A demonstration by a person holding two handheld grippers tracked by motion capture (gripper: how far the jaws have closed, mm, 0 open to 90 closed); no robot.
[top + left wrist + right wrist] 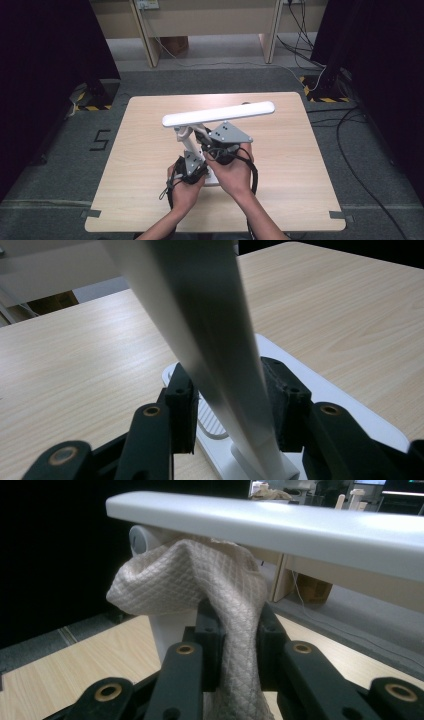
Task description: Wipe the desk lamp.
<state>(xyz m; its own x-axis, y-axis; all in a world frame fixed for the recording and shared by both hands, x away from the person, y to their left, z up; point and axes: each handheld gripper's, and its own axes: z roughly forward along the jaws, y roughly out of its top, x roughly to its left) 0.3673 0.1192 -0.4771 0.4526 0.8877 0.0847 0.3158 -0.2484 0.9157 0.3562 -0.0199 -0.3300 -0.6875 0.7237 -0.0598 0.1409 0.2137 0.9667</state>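
Clamping the lamp's upright arm just above its white base near you, your left gripper steadies it at mid-table; your right gripper pinches a quilted cloth against the lamp head farther off. Pressing too hard could tilt the head or tip the base. No containers are here.

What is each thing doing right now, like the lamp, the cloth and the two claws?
Lamp: standing upright on the table, long head roughly level.
Lamp post: clamped between the left claw's jaws, just above the base.
Cloth: bunched up, pinched by the right claw, pressed under the lamp head.
Left claw: shut on the lamp post.
Right claw: shut on the cloth.
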